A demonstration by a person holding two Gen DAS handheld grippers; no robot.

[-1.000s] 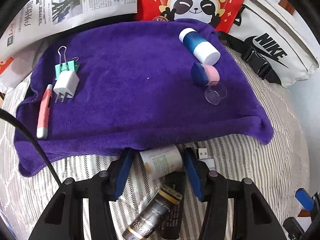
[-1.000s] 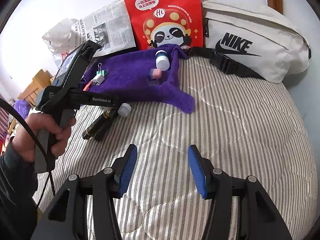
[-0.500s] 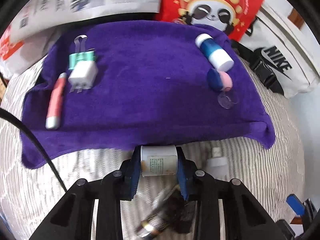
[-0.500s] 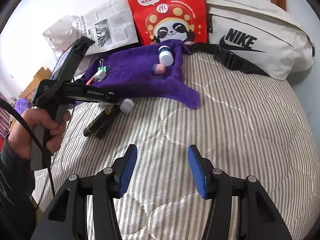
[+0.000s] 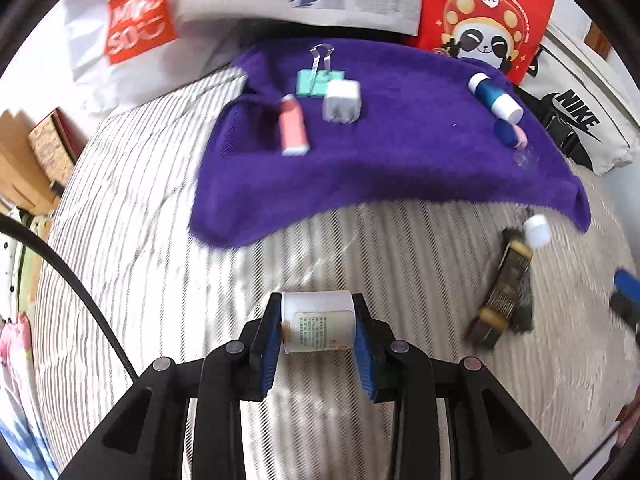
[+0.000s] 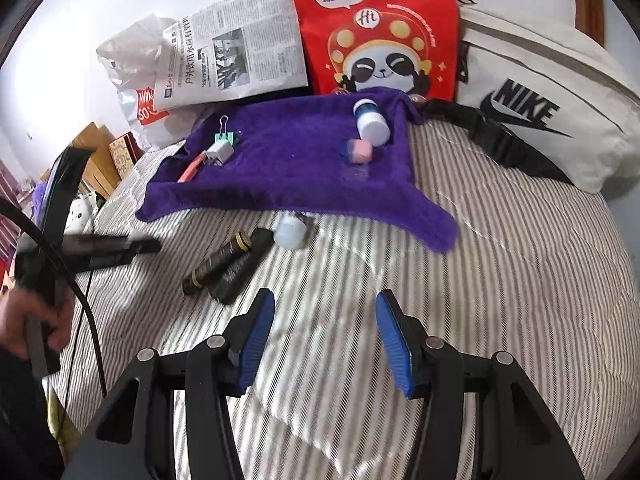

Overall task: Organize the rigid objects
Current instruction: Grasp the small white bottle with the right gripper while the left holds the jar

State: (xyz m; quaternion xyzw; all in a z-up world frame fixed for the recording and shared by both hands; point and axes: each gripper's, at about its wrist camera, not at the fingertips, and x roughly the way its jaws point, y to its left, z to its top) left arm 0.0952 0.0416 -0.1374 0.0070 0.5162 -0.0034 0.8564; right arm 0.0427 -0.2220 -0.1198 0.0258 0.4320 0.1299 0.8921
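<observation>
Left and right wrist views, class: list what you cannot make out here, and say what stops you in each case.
- Label print on the white bottle in the left gripper: too small, left wrist view.
- Left gripper's tips, right wrist view: motion blur.
- Dark tubes: smeared by blur, left wrist view.
- Right gripper, left wrist view: cut off by the right edge.
- Clear item on the purple towel: blurred.

A purple terry towel (image 6: 288, 168) lies on the striped bed (image 6: 500, 272), toward its head edge. On the towel's left part sit a mint binder clip (image 5: 318, 80), a white plug adapter (image 5: 341, 101) and a pink pen-like tube (image 5: 293, 130); on its right, a blue-and-white bottle (image 5: 495, 97). Two dark tubes (image 6: 228, 266) lie on the bed before the towel.
</observation>
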